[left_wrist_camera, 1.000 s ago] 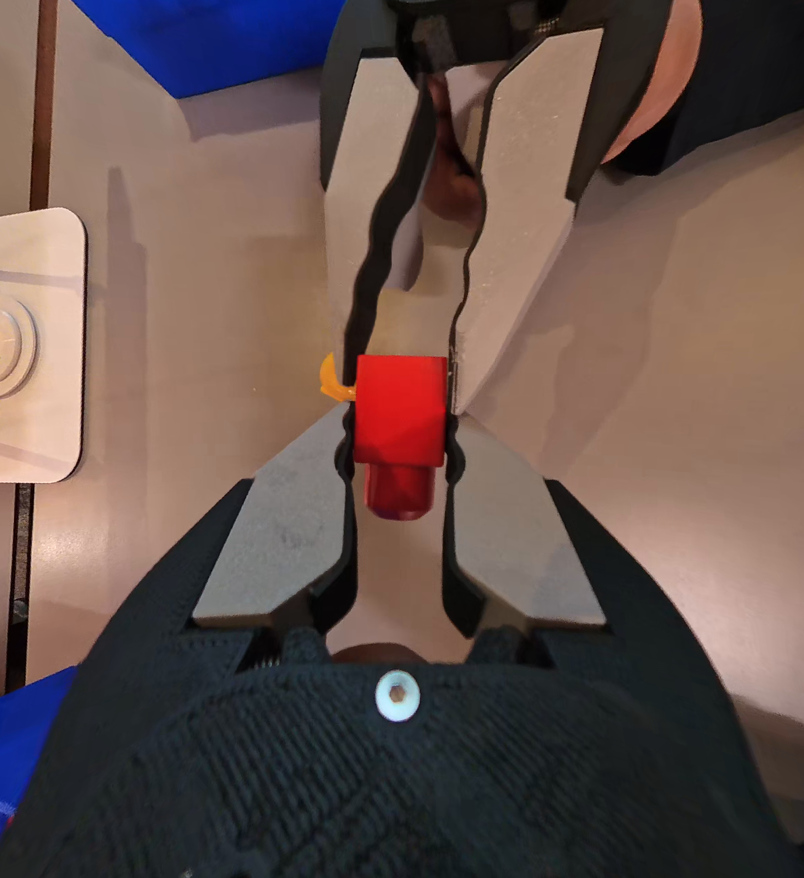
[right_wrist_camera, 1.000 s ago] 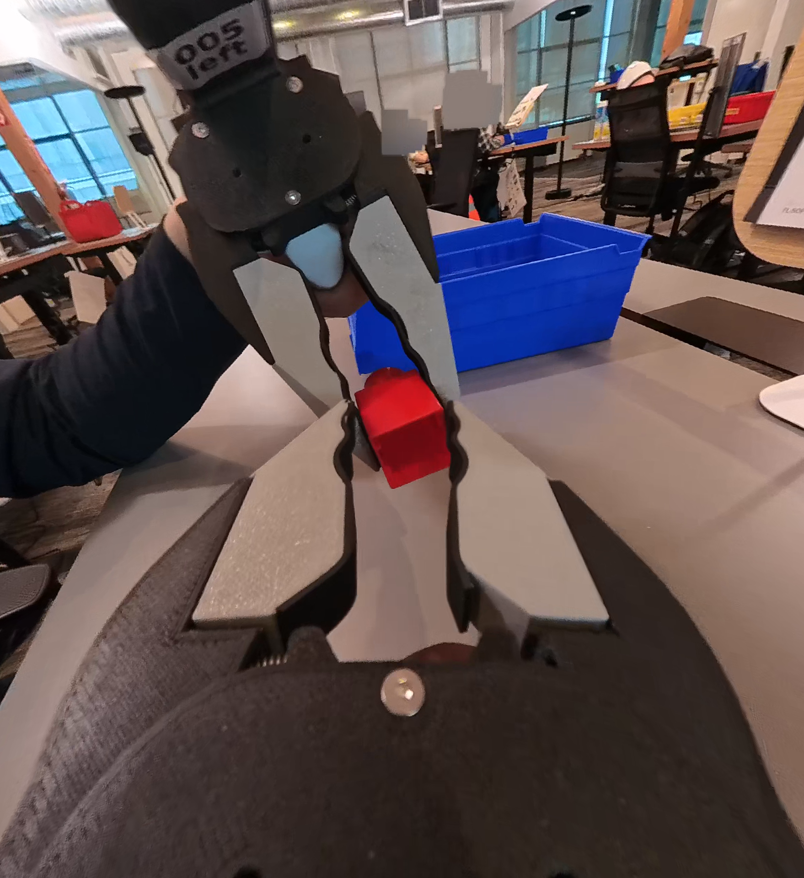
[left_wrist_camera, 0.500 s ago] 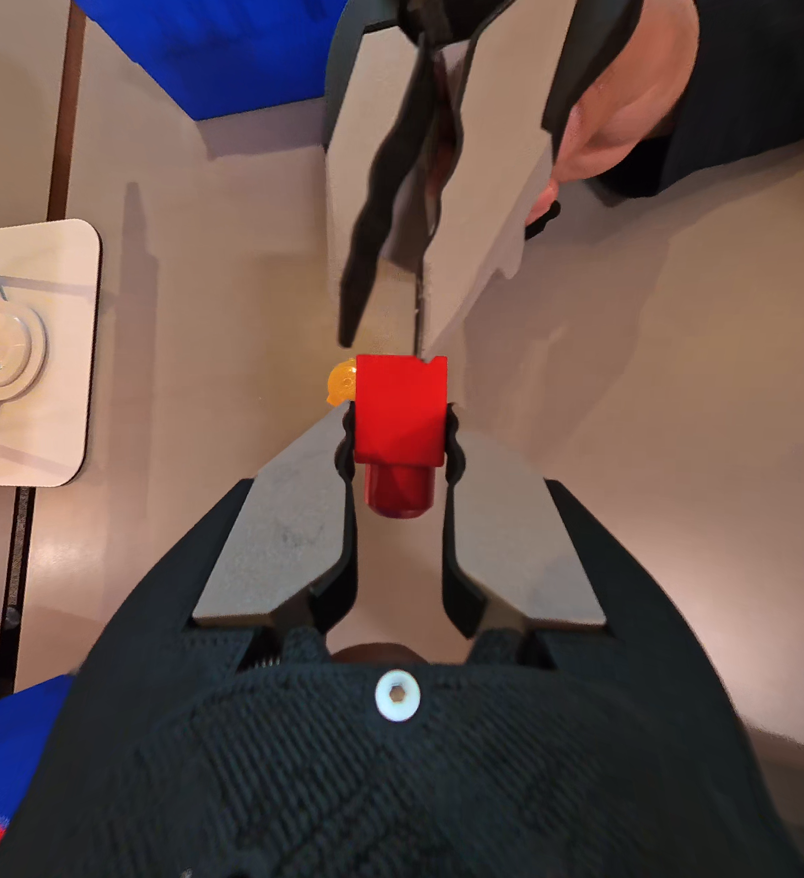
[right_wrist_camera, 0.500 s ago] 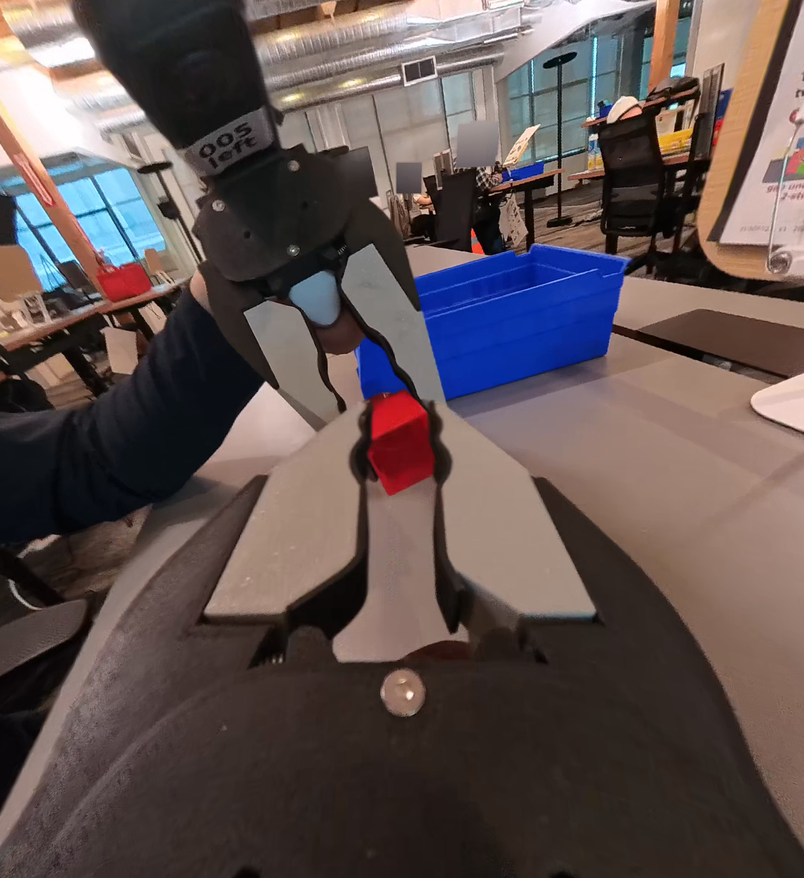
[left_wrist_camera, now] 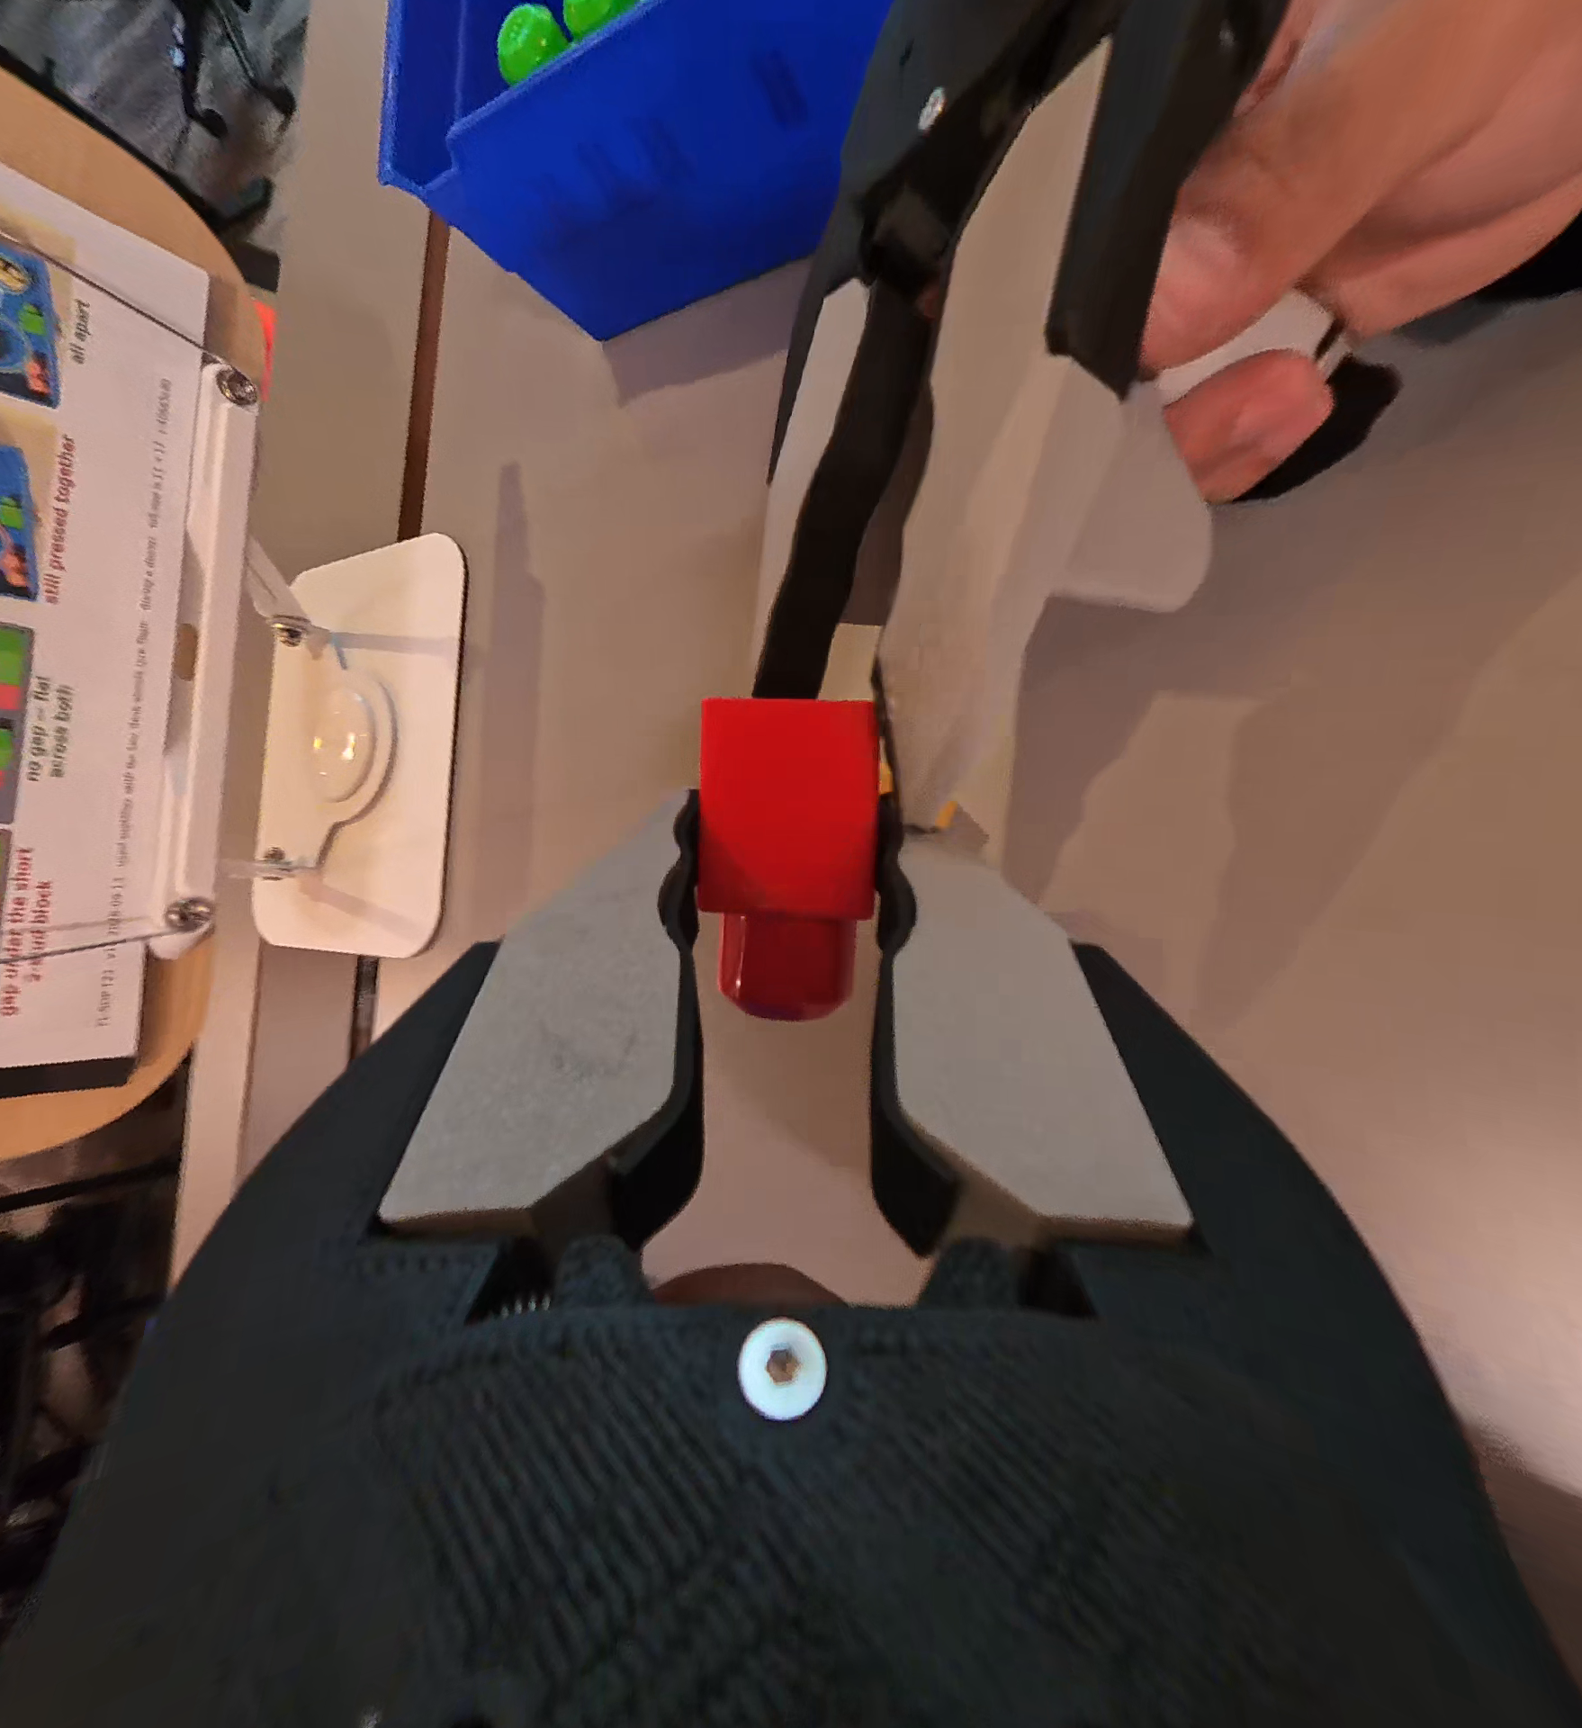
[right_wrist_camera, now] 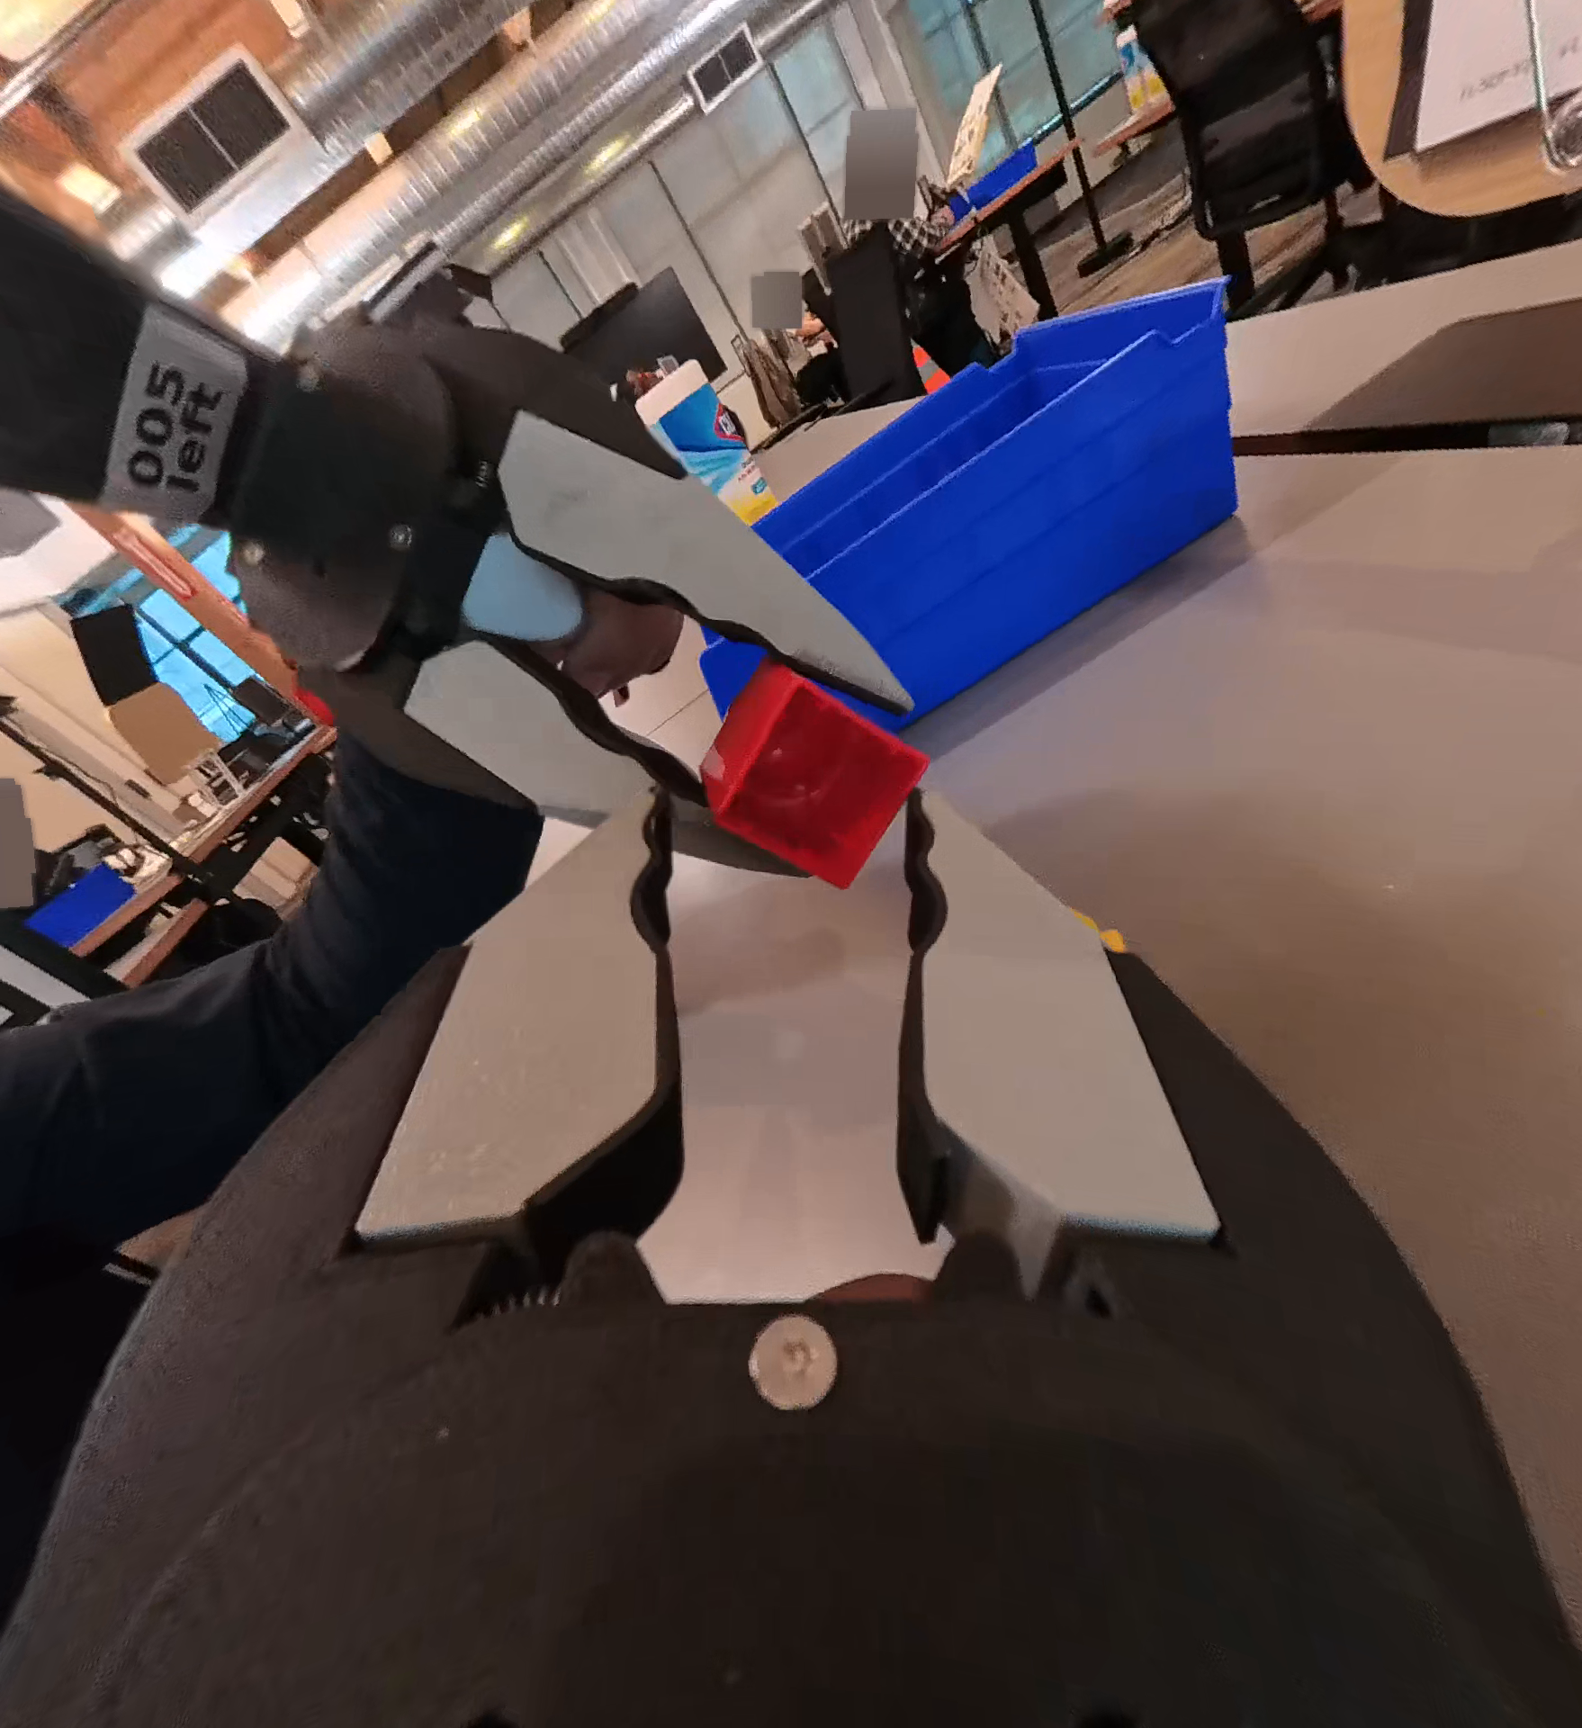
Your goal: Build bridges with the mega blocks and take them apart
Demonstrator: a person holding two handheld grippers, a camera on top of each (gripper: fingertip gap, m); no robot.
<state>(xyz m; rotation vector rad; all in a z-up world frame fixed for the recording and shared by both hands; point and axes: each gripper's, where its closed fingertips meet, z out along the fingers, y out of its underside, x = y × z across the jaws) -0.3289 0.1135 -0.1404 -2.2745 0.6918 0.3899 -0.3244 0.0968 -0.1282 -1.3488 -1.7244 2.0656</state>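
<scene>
Block in hand: a small red plastic one-stud mega block (left_wrist_camera: 785, 804) is clenched between the jaws of the left gripper (left_wrist_camera: 785, 842), its stud pointing back toward the camera; in the right wrist view the same block (right_wrist_camera: 811, 790) shows its hollow underside, lifted clear of the grey table (right_wrist_camera: 1329, 748).

Right gripper: the right gripper (right_wrist_camera: 783, 823) has its jaws released and parted, with nothing between them; the red block sits just beyond its tips, toward 12 o'clock. In the left wrist view it (left_wrist_camera: 843, 655) comes in from 12 o'clock, edge-on, its tips at the far face of the block; I cannot tell whether they touch.

Other pieces: a small yellow-orange piece (left_wrist_camera: 946, 809) peeks out at the block's 3 o'clock side, mostly hidden. Bright green rounded blocks (left_wrist_camera: 544, 37) lie in the blue plastic bin (left_wrist_camera: 666, 187) at 11 o'clock.

Reference: a printed instruction sheet on a wooden board (left_wrist_camera: 67, 655) stands at 9 o'clock.

Progress: no bridge stands anywhere in view and the red block is joined to nothing, so this looks like a single loose piece, either just separated or about to be placed.

Left to do: judging by the loose pieces, most building or sorting remains.
</scene>
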